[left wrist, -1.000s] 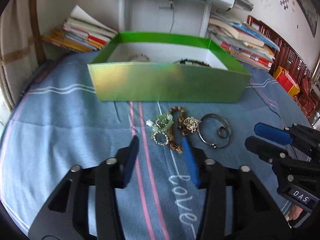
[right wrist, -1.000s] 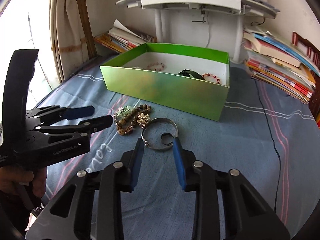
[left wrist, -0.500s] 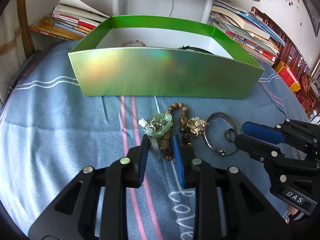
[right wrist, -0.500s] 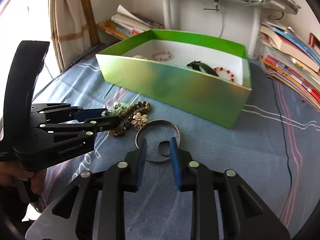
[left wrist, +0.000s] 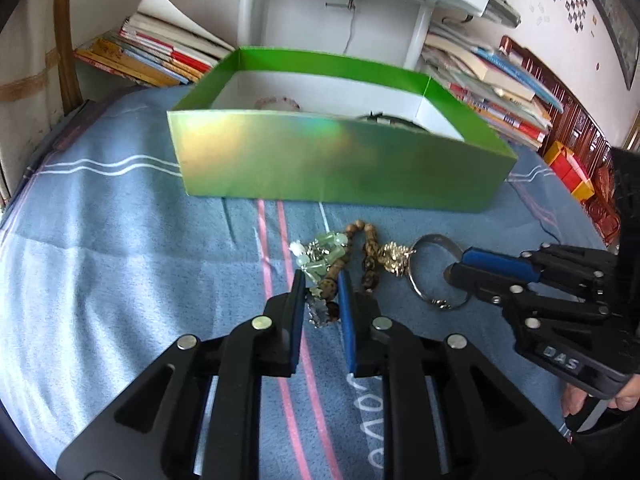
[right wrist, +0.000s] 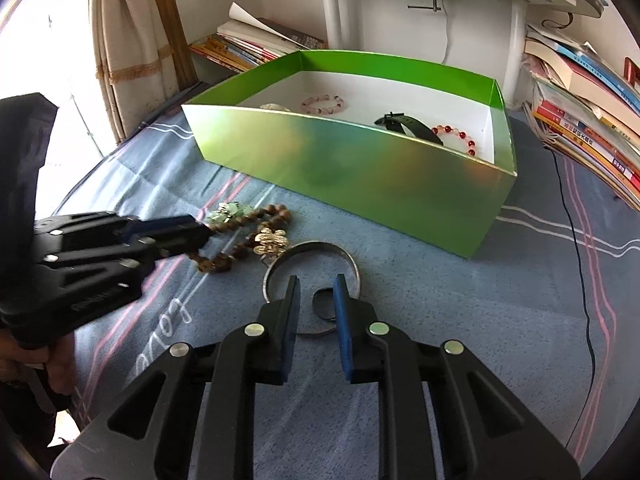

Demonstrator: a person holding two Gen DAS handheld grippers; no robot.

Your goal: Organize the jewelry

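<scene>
The green box serves as landmark; the unsorted jewelry lies on the blue cloth just in front of its near wall.

Leftmost, the left gripper has its 2 pads narrowed around the jade piece and the wooden beads, likely pinching them to lift both over the wall, though contact is hard to confirm. Right of these beads sits a gold charm, then the bangle with a small ring inside it. The right gripper straddles that ring with a gap on both sides, apparently lined up to take it.

Inside the box lie 2 bead bracelets and a watch, already sorted.

Readable writing: "DAS" on the right gripper's body and "love" on the cloth.
</scene>
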